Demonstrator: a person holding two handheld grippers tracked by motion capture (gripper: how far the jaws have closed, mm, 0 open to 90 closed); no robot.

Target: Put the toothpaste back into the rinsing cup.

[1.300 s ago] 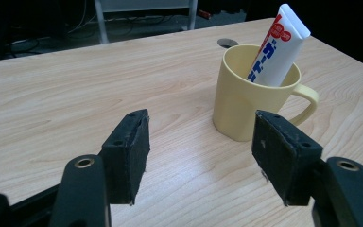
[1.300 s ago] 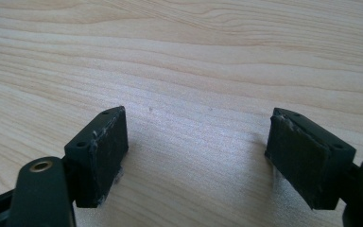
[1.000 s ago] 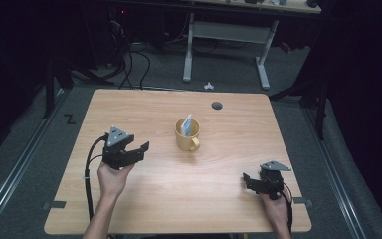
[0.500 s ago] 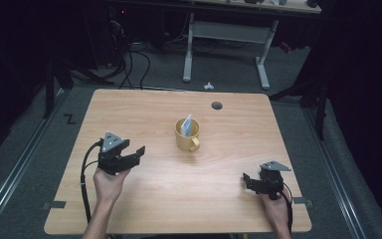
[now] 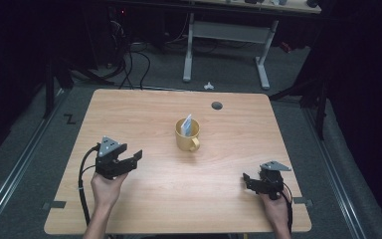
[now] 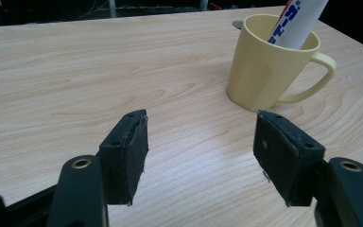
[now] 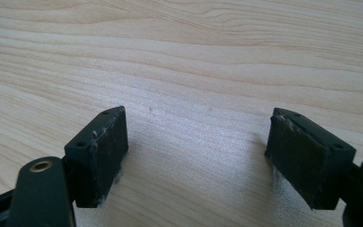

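A yellow mug (image 5: 187,136) stood upright near the middle of the table (image 5: 129,109), its handle toward the person, with a white tube (image 5: 186,123) leaning inside it. The left gripper (image 5: 134,160) hovered to the mug's left, well apart from it and pointed its way, jaws apart with nothing between them. The right gripper (image 5: 247,180) rested low at the table's near right corner, jaws likewise apart over bare wood.

A mug (image 5: 187,135) stands near the middle of the tabletop (image 5: 144,109) with a tube (image 5: 186,123) upright in it; the left gripper (image 5: 129,160) sits left and nearer, the right gripper (image 5: 248,180) at the near right corner
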